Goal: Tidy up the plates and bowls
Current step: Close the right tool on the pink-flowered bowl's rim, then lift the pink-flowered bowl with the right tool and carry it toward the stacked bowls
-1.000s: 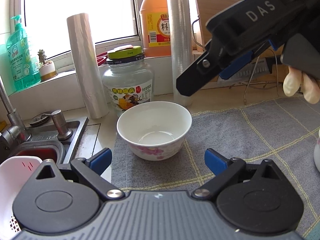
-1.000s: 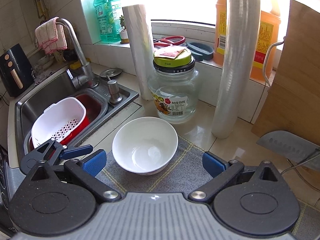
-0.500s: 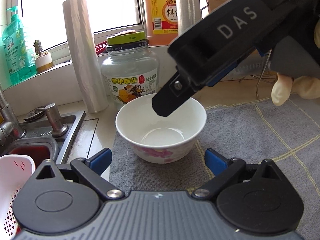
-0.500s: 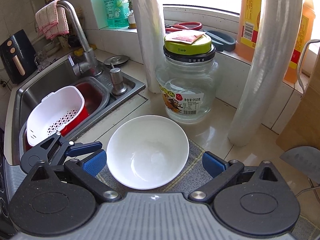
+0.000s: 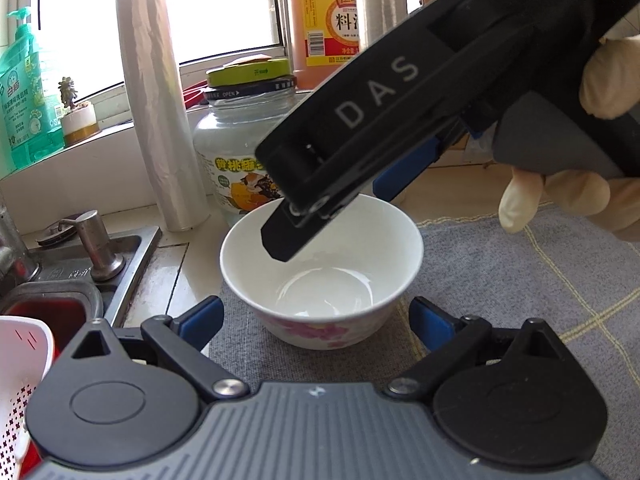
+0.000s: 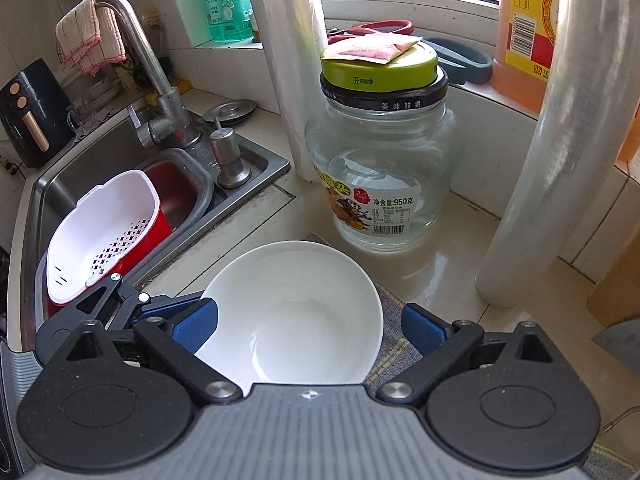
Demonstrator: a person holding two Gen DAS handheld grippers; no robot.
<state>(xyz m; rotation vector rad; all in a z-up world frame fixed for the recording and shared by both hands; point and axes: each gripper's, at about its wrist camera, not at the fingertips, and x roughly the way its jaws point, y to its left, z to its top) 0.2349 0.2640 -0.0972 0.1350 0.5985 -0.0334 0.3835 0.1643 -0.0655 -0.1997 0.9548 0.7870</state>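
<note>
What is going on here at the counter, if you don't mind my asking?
A person with a gripper in each hand is working on a white bowl that sits on a grey mat beside the sink. The right gripper is open and reaches down over the bowl, one finger inside the rim. The left gripper is open in front of the bowl. Nothing is gripped yet.

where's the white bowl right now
The white bowl sits at the grey mat's left edge, just in front of the glass jar, right of the sink.
</note>
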